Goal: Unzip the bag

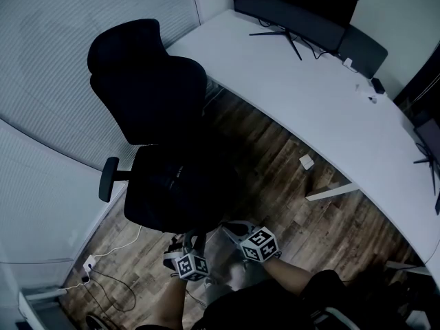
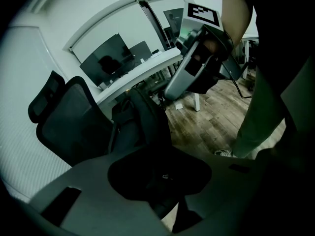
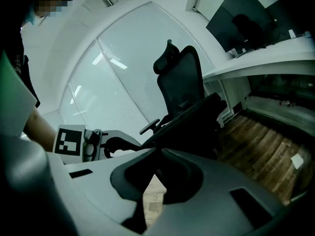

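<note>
A black bag [image 1: 184, 184] lies on the seat of a black office chair [image 1: 148, 81]. Both grippers are at the bag's near edge. My left gripper [image 1: 183, 245] [image 2: 170, 208] has a dark part of the bag between its jaws, with a small metal glint [image 2: 165, 176] just ahead; it is too dark to see if the pads press. My right gripper [image 1: 232, 229] [image 3: 155, 181] is shut on a thin black edge of the bag [image 3: 197, 114], which runs taut up to the right. In the left gripper view the bag [image 2: 142, 117] stands upright against the chair back.
A long white desk [image 1: 323, 102] with a monitor [image 1: 295, 9] curves along the right. Wood floor [image 1: 275, 170] lies between desk and chair. A white cable and plug [image 1: 89, 263] lie on the floor at the left. A glass wall [image 1: 62, 40] stands behind the chair.
</note>
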Tool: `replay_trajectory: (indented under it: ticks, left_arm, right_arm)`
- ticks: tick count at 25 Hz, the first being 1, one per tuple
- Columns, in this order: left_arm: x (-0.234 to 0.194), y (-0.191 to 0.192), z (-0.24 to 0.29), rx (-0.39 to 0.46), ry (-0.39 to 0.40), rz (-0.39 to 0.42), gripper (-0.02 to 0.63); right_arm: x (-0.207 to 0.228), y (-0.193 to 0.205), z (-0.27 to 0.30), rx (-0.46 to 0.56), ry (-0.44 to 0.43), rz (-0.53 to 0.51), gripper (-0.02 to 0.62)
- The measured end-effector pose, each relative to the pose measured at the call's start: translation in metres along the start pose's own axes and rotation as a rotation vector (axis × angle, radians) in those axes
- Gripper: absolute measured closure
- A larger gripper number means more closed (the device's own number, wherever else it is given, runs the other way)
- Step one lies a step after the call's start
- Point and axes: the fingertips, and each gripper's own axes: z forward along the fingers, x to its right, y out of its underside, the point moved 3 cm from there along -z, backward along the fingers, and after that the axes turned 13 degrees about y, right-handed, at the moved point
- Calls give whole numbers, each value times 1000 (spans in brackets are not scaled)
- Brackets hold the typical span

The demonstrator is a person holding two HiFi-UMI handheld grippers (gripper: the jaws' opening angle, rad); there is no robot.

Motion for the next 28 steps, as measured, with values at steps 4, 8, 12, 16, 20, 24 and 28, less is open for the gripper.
replay_trajectory:
  ticks: [4,8,12,16,20,24,28]
  left_arm:
    - [-1,-1,-2,1,-5,-15,502]
    - [0,-1,-2,-4,-7,-20,505]
    - [-1,-1,-3,-3,-14,-27,506]
    - [-1,-3,-3,-11,-15,-33,506]
    - [0,-5,-3,-11,-20,-43,508]
    - [-1,-1,-3,-35,-18,-38,509]
    - [-1,-2,-3,-37,-19,-43,509]
  right_arm:
    - [7,-6,0,-1,16,-8,541]
    - [15,-11,0,2,38,-14,541]
    - [27,-17,3,8,64,-11,541]
    - [44,-27,4,22,103,6,541]
    - [58,-36,3,30,127,2,541]
    - [71,-43,6,42,153,14,541]
    - [84,-51,9,49,177,9,541]
